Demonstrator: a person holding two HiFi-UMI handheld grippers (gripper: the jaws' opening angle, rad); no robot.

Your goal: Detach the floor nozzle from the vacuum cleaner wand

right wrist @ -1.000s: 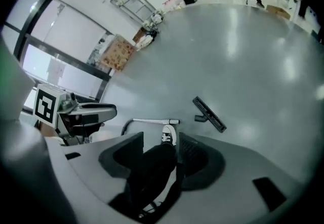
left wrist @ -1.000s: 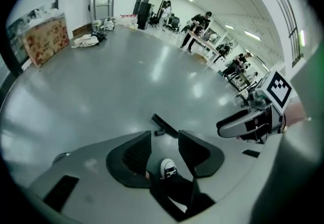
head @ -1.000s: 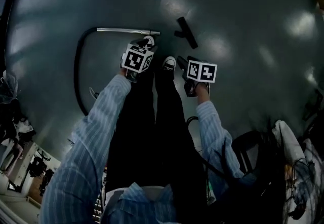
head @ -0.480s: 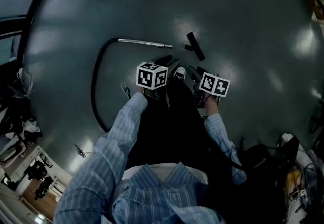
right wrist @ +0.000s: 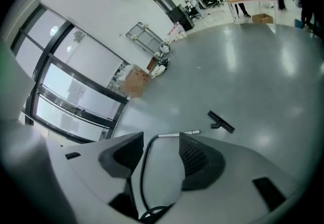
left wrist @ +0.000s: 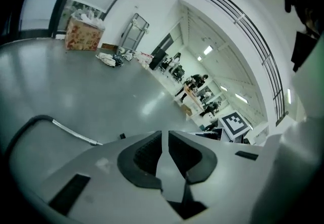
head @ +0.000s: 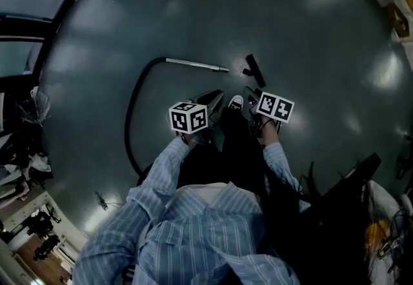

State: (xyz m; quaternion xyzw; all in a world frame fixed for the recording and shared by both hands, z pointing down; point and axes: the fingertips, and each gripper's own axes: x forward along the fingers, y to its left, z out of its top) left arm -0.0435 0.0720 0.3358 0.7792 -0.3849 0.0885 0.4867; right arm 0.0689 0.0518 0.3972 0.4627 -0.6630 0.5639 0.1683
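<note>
Grey glossy floor (head: 310,26), light patches on it. Wand (head: 197,65) flat on floor at 12 o'clock from person; metal tube lying 9-to-3. Floor nozzle (head: 255,69) at 1 o'clock, near wand's 3 o'clock tip, apart from it, not joined. Black hose (head: 131,124) leaves wand's 9 o'clock end and curves down toward 7 o'clock. Left gripper (head: 211,98) and right gripper (head: 253,94) held above floor, shoe (head: 236,102) between them. Left jaws just been closing, nothing seen between. Striped sleeve (head: 161,167) at 6 o'clock.
</note>
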